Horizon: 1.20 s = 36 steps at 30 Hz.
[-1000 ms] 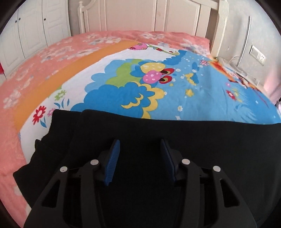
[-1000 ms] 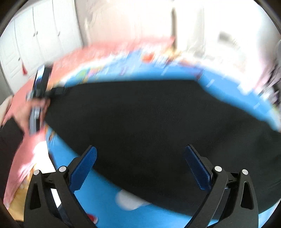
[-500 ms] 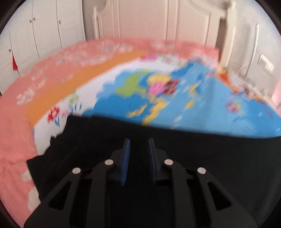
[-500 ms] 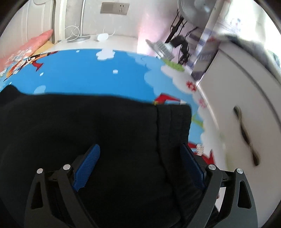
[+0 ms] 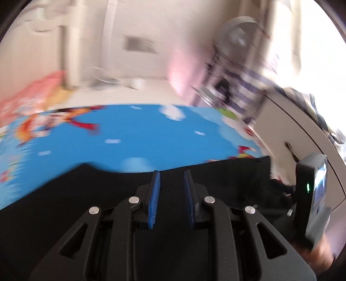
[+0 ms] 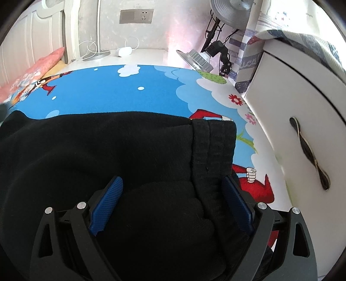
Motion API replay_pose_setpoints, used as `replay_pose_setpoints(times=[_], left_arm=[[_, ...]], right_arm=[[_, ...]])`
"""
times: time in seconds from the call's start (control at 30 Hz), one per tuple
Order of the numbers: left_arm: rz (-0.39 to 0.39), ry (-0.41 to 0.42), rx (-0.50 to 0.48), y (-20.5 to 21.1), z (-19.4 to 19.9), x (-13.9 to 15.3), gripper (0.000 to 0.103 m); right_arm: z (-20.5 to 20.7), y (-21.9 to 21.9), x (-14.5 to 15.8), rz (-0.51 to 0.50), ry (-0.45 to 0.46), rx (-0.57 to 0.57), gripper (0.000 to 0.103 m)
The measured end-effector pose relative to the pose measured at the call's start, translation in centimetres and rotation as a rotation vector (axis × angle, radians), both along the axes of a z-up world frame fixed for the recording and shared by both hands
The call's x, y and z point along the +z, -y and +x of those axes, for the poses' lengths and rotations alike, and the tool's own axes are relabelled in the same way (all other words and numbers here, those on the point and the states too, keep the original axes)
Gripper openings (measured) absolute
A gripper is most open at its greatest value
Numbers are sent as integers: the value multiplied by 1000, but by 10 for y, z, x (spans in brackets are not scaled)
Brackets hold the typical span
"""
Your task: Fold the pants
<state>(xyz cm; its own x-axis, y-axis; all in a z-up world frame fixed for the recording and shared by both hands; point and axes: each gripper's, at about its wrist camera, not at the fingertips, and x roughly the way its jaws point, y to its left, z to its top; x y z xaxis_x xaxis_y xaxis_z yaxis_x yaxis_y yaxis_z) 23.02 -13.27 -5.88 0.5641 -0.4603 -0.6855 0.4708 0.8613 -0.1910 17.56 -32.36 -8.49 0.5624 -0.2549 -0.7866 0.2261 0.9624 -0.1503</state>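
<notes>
The left claw point(image 5: 170, 179) stands narrow, its 2 blue ribbed pads point(image 5: 154, 201) close together with a gap between them; whether cloth is pinched there I cannot tell. It sits over the black fabric pants point(image 5: 64, 194), which lie flat on the bed's blue cartoon-print sheet point(image 5: 134, 134). The right claw point(image 6: 173, 186) is spread wide, its pads point(image 6: 107, 202) straddling the pants point(image 6: 108, 155) near the ribbed waistband point(image 6: 214, 147) without pinching them. A white cabinet point(image 6: 302, 121) stands just beside the bed. Only the left view, heavily blurred, shows the right claw's grey camera unit point(image 5: 313, 194); only the right view shows the wall socket point(image 6: 136, 16) and metal lamp point(image 6: 195, 58) sharply.
</notes>
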Motion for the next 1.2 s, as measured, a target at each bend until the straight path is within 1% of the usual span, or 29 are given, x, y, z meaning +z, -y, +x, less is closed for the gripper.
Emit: replay_pose_setpoints(times=[0.03, 0.1, 0.13, 0.2, 0.23, 0.3, 0.43, 0.47, 0.53, 0.6, 0.63, 0.67, 0.73, 0.83, 0.9, 0.97, 1.0, 1.03, 1.07, 1.1, 1.13, 1.17, 1.2], left_arm=[[6, -44, -20, 21, 10, -9, 23], [33, -105, -34, 45, 26, -25, 23], [61, -143, -46, 57, 34, -35, 23], [118, -182, -32, 69, 45, -52, 23], [127, -192, -28, 68, 50, -57, 22], [122, -184, -23, 68, 54, -62, 20], [150, -165, -25, 70, 52, -60, 20], [136, -168, -20, 67, 51, -60, 20], [76, -190, 6, 56, 49, -55, 20], [-45, -175, 30, 32, 31, -36, 21], [-84, -166, 31, 21, 22, -28, 24], [-107, -152, 44, 6, 9, -21, 29], [-116, -123, 60, -22, -16, -13, 29], [-64, -62, 96, -74, -56, -8, 29], [-36, -44, 168, -116, -71, -9, 29], [-40, -65, 324, -189, -80, -11, 29], [-31, -65, 390, -214, -85, -12, 29], [-20, -63, 494, -257, -92, -14, 29], [-19, -78, 579, -295, -97, -16, 29], [-20, -96, 646, -322, -101, -17, 29], [-27, -122, 768, -366, -108, -16, 30], [-38, -139, 873, -403, -116, -15, 37], [-69, -154, 980, -443, -128, -13, 44]], right_arm=[[0, 2, 0, 12, 1, 2, 88], [-1, 3, -1, 24, 3, 6, 88], [-2, 4, -1, 29, 4, 8, 88], [-2, 4, -2, 32, 7, 10, 88], [-3, 4, -2, 31, 9, 10, 88], [-4, 4, -2, 31, 11, 8, 88], [-4, 4, -3, 29, 12, 8, 88], [-4, 3, -3, 28, 13, 8, 88], [-4, 4, -3, 29, 13, 8, 88], [-4, 4, -3, 30, 13, 7, 88], [-4, 3, -3, 28, 14, 7, 88], [-3, 3, -3, 26, 15, 6, 88], [-4, 4, -2, 24, 16, 6, 88], [-4, 4, -2, 22, 20, 4, 89], [-5, 3, -2, 21, 22, 0, 90], [-5, 3, -2, 19, 26, -4, 90], [-5, 2, -2, 17, 27, -6, 91], [-5, 2, -2, 14, 29, -10, 92], [-5, 2, -3, 14, 31, -13, 92], [-6, 2, -2, 15, 34, -17, 93], [-6, 3, -2, 18, 35, -22, 94], [-6, 4, -2, 23, 35, -27, 96], [-6, 5, -2, 30, 33, -32, 97]])
